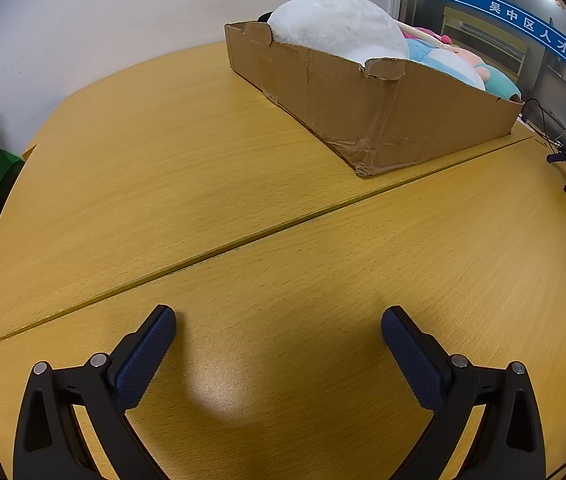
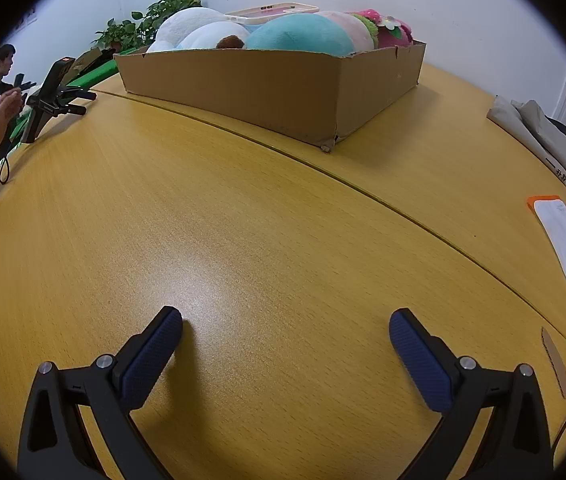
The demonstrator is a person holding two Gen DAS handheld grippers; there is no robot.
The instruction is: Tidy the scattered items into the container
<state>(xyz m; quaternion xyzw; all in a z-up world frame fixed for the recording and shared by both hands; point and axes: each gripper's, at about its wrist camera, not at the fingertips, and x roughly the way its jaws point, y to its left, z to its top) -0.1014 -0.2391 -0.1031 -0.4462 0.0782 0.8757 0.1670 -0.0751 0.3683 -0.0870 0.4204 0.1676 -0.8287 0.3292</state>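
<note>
Bare table (image 1: 283, 240) ahead; cardboard box (image 1: 363, 112) blocks far side.

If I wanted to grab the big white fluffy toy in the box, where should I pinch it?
Pinch the white toy on its rounded top, coming down from above. That dome bulges over the box rim, while the cardboard walls block its sides. It looks soft, so an open tool probably has to squeeze a fold of plush.

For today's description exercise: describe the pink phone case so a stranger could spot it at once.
Find the long cardboard box on the yellow wooden table, heaped with plush toys. The phone case lies on top of the pile, over the teal plush and the white plush. It alone is flat, hard and rectangular, pink with a cream rim.
</note>
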